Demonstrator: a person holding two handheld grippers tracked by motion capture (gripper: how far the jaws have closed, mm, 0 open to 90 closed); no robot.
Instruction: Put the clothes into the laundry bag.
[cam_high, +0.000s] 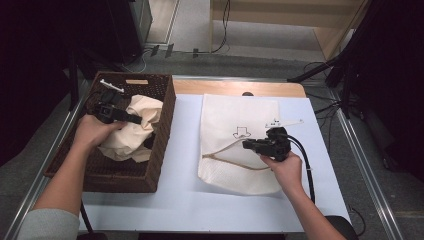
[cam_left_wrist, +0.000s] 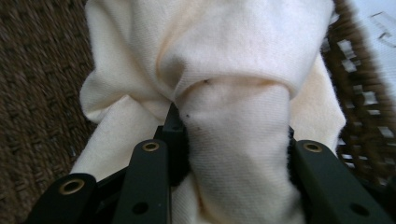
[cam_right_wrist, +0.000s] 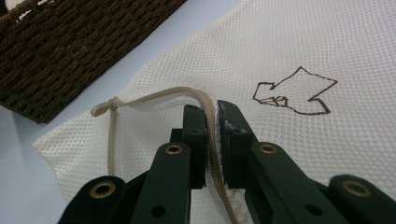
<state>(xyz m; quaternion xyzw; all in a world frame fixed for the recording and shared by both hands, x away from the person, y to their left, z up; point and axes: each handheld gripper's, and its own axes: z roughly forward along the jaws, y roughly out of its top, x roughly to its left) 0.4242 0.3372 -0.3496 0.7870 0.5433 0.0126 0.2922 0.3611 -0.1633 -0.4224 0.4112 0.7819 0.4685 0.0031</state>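
Note:
A cream cloth (cam_high: 134, 129) lies bunched in the dark wicker basket (cam_high: 161, 150) at the table's left. My left gripper (cam_high: 131, 118) is shut on a thick fold of that cloth (cam_left_wrist: 233, 154), which fills the space between its black jaws. To the right, a white mesh bag (cam_high: 235, 145) with a small brown drawing (cam_right_wrist: 295, 91) lies flat on the table. My right gripper (cam_high: 248, 145) is shut on the bag's tan zipper edge (cam_right_wrist: 212, 135), the strip pinched between its pads.
A small white plastic piece (cam_high: 111, 85) rests at the basket's far rim. Another white piece (cam_high: 284, 121) lies on the bag's far right corner. The right gripper's cable (cam_high: 306, 165) trails toward the table's near edge. The basket wall (cam_right_wrist: 79, 46) stands close to the bag's left.

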